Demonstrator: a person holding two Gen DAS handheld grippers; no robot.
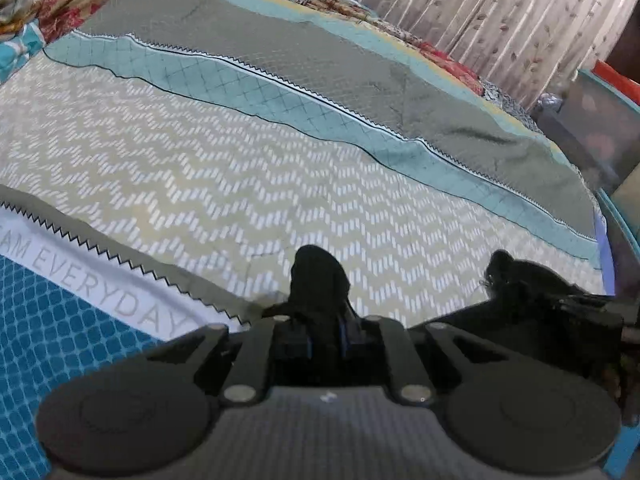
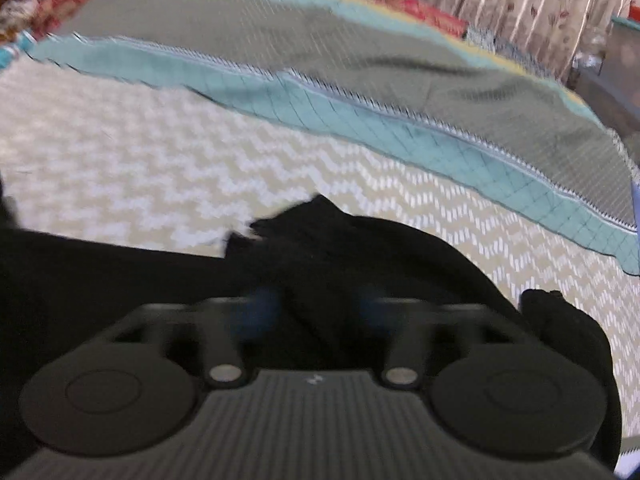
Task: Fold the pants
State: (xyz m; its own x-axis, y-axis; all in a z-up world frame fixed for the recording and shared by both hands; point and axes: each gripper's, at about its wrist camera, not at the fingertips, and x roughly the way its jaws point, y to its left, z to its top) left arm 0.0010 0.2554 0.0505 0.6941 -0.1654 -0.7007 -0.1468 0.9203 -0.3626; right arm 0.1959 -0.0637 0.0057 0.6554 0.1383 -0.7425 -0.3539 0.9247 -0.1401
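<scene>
Pants (image 2: 120, 264), black, bunched, blurred, pinched in left tongs (image 1: 325, 332) and right tongs (image 2: 316, 312), over chevron bedspread (image 1: 240, 168).

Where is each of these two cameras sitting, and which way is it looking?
Left wrist view: rides on the left tongs, looking down along them over the bedspread; they pinch black pants.
Right wrist view: rides on the right tongs, aimed the same way; blurred, black pants bunched at its tips.
Shared: the chevron bedspread, its teal band and the curtain behind.
</scene>
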